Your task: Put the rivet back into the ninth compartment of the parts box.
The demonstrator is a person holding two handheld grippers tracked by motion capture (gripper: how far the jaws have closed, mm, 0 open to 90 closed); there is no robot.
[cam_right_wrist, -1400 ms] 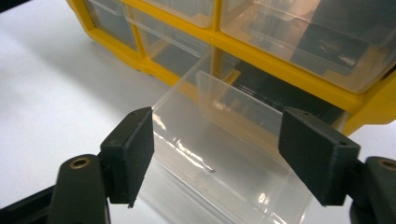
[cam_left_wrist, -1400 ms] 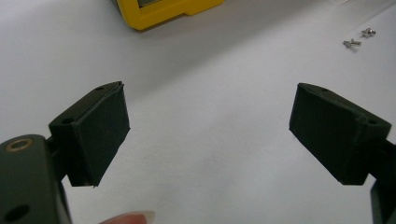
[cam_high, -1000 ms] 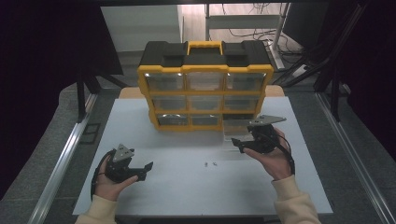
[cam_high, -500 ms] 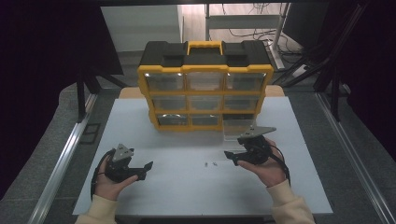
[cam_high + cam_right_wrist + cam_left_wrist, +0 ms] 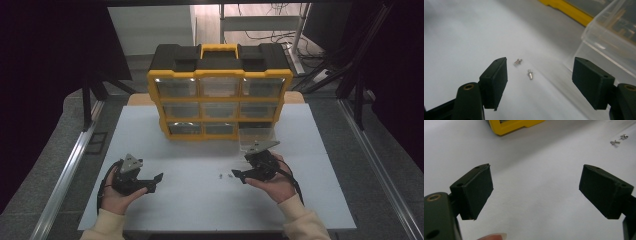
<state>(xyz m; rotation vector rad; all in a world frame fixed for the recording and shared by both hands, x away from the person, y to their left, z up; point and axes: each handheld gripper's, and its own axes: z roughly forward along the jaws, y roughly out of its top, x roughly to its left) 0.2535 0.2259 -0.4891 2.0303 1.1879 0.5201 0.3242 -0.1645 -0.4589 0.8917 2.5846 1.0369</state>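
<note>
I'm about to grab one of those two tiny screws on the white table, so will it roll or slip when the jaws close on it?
The screws lie flat on their round shanks, so probably apt to roll if nudged. Tiny shiny metal against broad flat pads may slip or skitter away. They look stiff and very light.

Dim, soft-focus frames, dark surroundings

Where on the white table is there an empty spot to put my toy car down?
The widest bare patch of the table lies between the left gripper and the two small screws. The left edge beside the yellow organizer is bare too. It is crowded at the right: the right gripper, the screws and the clear drawer sit close together.
</note>
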